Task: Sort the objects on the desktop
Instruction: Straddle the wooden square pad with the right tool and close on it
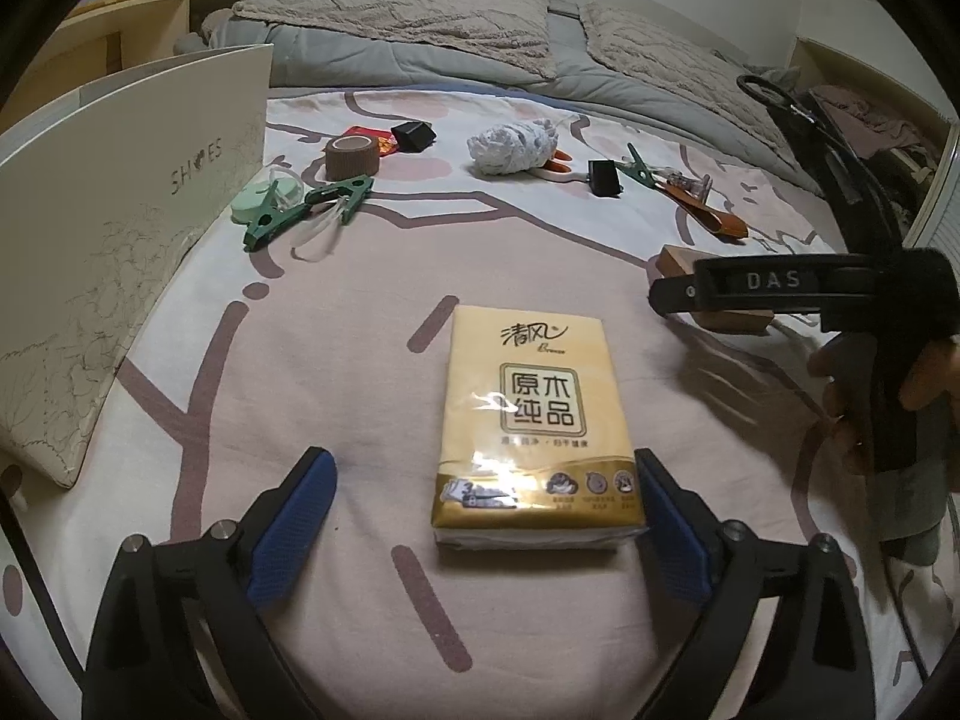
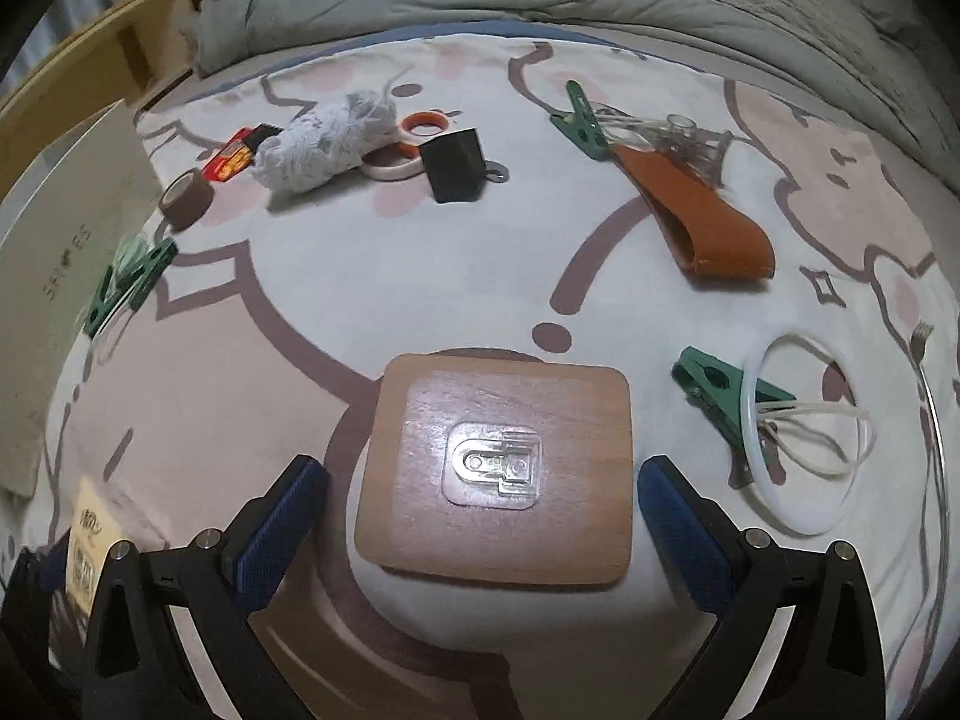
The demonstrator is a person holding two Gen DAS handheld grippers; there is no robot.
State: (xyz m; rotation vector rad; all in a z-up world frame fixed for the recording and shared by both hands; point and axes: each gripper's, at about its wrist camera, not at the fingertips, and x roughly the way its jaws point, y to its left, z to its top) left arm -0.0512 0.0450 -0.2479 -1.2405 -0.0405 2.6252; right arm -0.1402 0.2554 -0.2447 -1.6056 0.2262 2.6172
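A yellow tissue pack [image 1: 537, 429] lies on the bed sheet in the left wrist view. My left gripper [image 1: 483, 507] is open, its right blue pad beside the pack's near right corner. A wooden block with a clear plastic hook plate [image 2: 501, 468] lies flat in the right wrist view. My right gripper [image 2: 483, 519] is open around its near end, not touching. The right gripper's body [image 1: 780, 291] shows over the block in the left wrist view.
A white shoe box [image 1: 114, 228] stands at the left. Scattered on the sheet: green clips [image 1: 312, 207], brown tape roll [image 1: 353, 156], black binder clips [image 2: 454, 165], white cloth bundle [image 2: 327, 141], scissors [image 2: 399, 150], orange leather strap [image 2: 699, 213], white ring with clip [image 2: 792, 432]. Bedding [image 1: 420, 30] lies behind.
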